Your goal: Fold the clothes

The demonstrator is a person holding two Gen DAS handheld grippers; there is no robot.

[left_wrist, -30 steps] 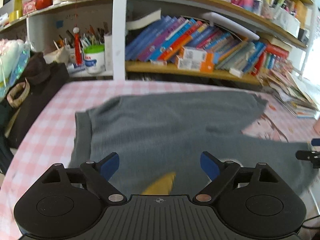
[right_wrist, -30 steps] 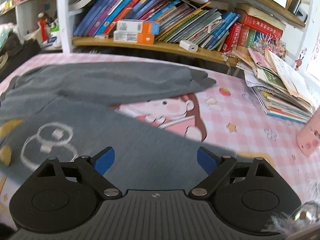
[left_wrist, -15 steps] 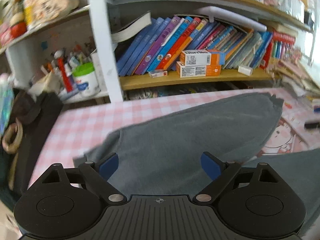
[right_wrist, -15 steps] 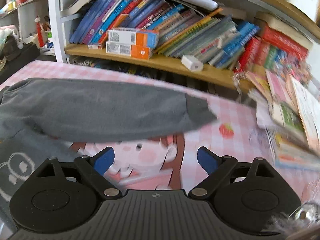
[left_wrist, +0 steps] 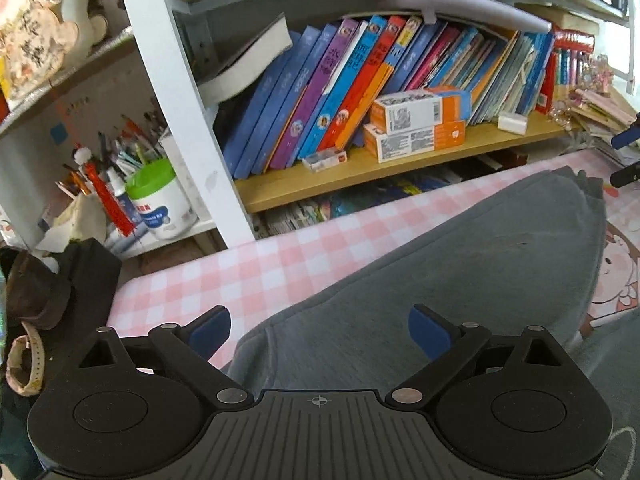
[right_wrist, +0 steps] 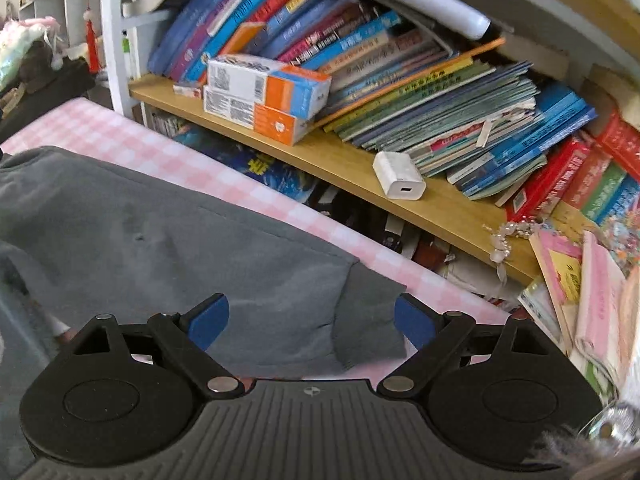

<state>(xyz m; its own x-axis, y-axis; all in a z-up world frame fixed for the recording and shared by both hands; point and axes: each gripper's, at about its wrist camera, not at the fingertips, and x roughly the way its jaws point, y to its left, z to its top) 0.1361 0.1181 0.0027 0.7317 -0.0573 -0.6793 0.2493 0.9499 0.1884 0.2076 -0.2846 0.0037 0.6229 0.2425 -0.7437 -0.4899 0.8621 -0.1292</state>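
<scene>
A grey sweatshirt (left_wrist: pixel 460 280) lies spread on a pink checked tablecloth (left_wrist: pixel 260 276). In the left wrist view my left gripper (left_wrist: pixel 320 330) is open just above the shoulder end of a long sleeve, which runs away to the right. The right wrist view shows the same sleeve (right_wrist: pixel 180 240) ending in a darker ribbed cuff (right_wrist: pixel 368 320). My right gripper (right_wrist: pixel 310 322) is open, with the cuff between its blue fingertips (right_wrist: pixel 208 320). Nothing is held in either gripper.
A wooden shelf (right_wrist: pixel 340 160) of leaning books and two orange-white boxes (right_wrist: pixel 264 96) runs along the table's far edge. A white charger (right_wrist: pixel 398 180) lies on it. Stacked booklets (right_wrist: pixel 580 292) crowd the right. A green-lidded tub (left_wrist: pixel 160 204) and dark bag (left_wrist: pixel 60 292) stand at the left.
Both grippers have moved forward over the sweatshirt toward the far sleeve. The left now hangs at its shoulder end, the right at its cuff. Both stayed open.
</scene>
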